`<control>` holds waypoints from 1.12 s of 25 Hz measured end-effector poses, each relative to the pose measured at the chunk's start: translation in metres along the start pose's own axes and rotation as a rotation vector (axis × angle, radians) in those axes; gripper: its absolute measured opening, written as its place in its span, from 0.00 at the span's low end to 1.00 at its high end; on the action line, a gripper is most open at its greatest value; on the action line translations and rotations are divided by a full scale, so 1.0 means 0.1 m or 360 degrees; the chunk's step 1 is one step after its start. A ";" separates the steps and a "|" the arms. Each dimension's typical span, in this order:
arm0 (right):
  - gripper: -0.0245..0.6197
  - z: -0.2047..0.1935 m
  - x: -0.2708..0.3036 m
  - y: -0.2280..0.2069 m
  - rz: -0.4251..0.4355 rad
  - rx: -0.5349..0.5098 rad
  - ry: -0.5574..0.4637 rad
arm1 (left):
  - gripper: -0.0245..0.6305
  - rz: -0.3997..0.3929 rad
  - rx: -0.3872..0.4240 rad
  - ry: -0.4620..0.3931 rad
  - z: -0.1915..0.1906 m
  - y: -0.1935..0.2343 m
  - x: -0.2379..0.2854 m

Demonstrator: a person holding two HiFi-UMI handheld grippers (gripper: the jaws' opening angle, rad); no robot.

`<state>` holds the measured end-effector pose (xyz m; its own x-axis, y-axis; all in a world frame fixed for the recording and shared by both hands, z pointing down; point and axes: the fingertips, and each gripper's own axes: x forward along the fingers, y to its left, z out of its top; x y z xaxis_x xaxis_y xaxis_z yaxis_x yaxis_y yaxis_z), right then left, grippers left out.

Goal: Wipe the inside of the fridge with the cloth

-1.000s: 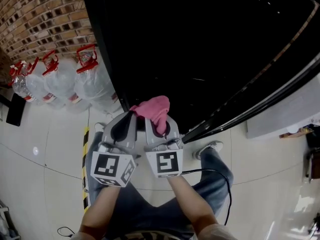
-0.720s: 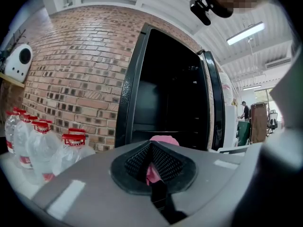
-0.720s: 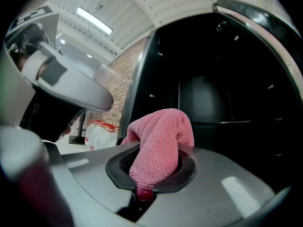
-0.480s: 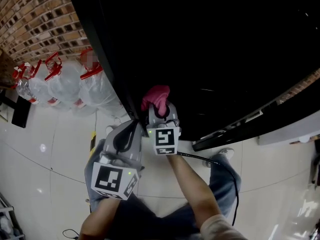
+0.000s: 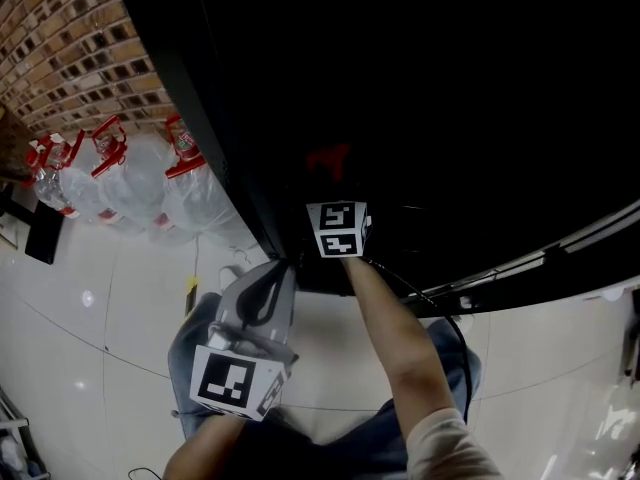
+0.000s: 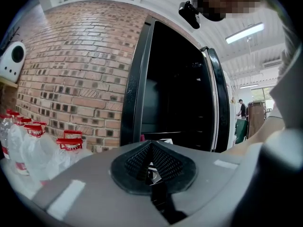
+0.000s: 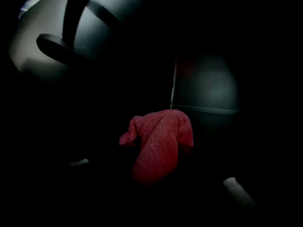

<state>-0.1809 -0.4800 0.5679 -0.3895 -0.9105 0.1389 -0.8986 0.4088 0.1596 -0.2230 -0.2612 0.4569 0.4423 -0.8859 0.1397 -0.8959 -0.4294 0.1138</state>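
Observation:
The black fridge [image 5: 450, 98] fills the top of the head view, and its inside is very dark. My right gripper [image 5: 333, 193] reaches into it, shut on the pink-red cloth [image 5: 328, 160], which shows only dimly there. In the right gripper view the cloth [image 7: 158, 143] hangs bunched from the jaws in front of a dim grey inner wall [image 7: 206, 86]. My left gripper [image 5: 281, 268] is shut and holds nothing. It sits low by the fridge's left front edge, outside the cavity. In the left gripper view its pads [image 6: 152, 162] meet, with the open fridge [image 6: 180, 93] ahead.
Several large water bottles with red caps [image 5: 130, 173] stand on the pale floor against the brick wall [image 5: 70, 48], left of the fridge. The open fridge door [image 6: 218, 108] stands at the right. The person's legs and shoe [image 5: 230, 268] are below.
My right gripper has gone forward and up into the dark fridge, taking the cloth with it. The left gripper has dropped back and stayed outside, by the left edge.

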 end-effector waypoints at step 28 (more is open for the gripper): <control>0.07 -0.32 -0.51 -1.92 -0.0673 0.0101 0.0220 | 0.02 -0.0165 0.0044 -0.0044 0.07 -0.48 0.31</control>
<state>0.0180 -0.5104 0.5611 0.0416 -0.9780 0.2044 -0.9853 -0.0062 0.1709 -0.1672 -0.2691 0.4487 0.5318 -0.8407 0.1016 -0.8463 -0.5234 0.0992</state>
